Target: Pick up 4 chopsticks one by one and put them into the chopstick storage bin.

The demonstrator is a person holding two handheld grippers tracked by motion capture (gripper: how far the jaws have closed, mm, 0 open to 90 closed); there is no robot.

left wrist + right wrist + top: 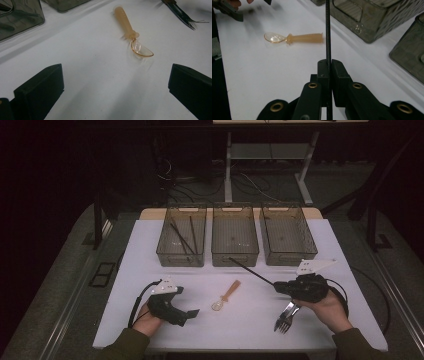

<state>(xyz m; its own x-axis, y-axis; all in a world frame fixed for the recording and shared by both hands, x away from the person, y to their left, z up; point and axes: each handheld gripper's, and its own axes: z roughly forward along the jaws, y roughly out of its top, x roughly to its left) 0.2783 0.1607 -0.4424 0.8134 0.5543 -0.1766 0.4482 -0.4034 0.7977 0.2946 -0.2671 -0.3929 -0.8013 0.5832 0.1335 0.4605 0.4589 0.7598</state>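
A thin black chopstick (pixel 251 272) (pixel 328 37) sticks out from my right gripper (pixel 278 286) (pixel 328 65), which is shut on it; the stick points up-left toward the middle bin (pixel 235 251). Near the table's centre lies an orange spoon with a clear bowl (pixel 226 295) (pixel 130 32) (pixel 293 38). My left gripper (pixel 192 314) (pixel 116 86) rests at the front left, open, its jaws wide apart with the spoon ahead of them. A metal fork (pixel 285 317) (pixel 183 15) lies under my right hand.
Three smoky transparent bins stand in a row at the back: the left bin (pixel 182 242) holds two black chopsticks (pixel 185 236), and the right bin (pixel 288 240) stands beside the middle one. The white table ends just in front of my hands.
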